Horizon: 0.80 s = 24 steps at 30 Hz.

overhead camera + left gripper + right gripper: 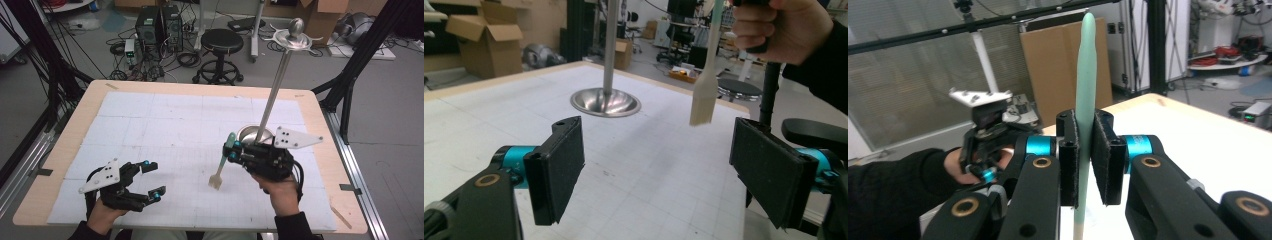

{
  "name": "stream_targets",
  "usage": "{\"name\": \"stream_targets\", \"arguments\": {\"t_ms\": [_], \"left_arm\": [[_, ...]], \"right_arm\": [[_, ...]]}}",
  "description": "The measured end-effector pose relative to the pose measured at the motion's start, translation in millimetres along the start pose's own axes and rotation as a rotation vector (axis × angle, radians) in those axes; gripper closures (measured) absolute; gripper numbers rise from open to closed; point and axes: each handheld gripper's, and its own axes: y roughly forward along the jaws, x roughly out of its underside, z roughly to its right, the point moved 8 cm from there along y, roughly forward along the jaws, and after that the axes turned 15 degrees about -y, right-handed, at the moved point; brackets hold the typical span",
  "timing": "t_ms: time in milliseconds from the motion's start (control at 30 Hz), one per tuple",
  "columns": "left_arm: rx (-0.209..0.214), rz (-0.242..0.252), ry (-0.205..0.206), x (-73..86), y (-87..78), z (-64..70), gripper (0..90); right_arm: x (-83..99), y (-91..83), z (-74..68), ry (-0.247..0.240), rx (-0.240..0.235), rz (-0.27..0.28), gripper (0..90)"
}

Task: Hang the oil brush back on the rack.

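Observation:
A brush with a mint-green handle (1086, 75) and pale bristles (216, 181) hangs upright, bristles down, just above the white gridded mat (165, 125). My right gripper (231, 150) is shut on the handle, whose upper part stands between the pads (1106, 160) of that gripper (1087, 160). My left gripper (154, 179) stays open near the front left of the mat with nothing between its pads (559, 165). In the left gripper view the brush (705, 97) hangs ahead of the open left gripper (664, 170). Behind it stands a metal stand (605, 102).
The metal stand has a round base (250, 134) and a tall tilted pole topped by hooks and a knob (295, 31), just behind my right gripper. The wooden table edge (320, 120) borders the mat. A stool (221, 42) and computer towers (159, 25) sit beyond.

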Motion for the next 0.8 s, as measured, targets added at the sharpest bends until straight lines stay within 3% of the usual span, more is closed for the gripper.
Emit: {"name": "stream_targets", "arguments": {"t_ms": [267, 433, 800], "left_arm": [[-0.042, 0.01, 0.014, -1.2, -4.8, -7.6, 22.3], [-0.056, 0.006, 0.017, -0.3, -5.0, -9.4, 22.5], [-0.068, 0.008, 0.005, -0.5, -6.1, -11.5, 22.9]], "right_arm": [[-33.5, -13.8, 43.9, -0.025, 0.061, -0.028, 81.8], [-57.5, -29.4, 71.1, 0.006, 0.076, -0.01, 81.6], [-90.1, -46.8, 105.7, 0.032, 0.144, 0.006, 81.6]]}}
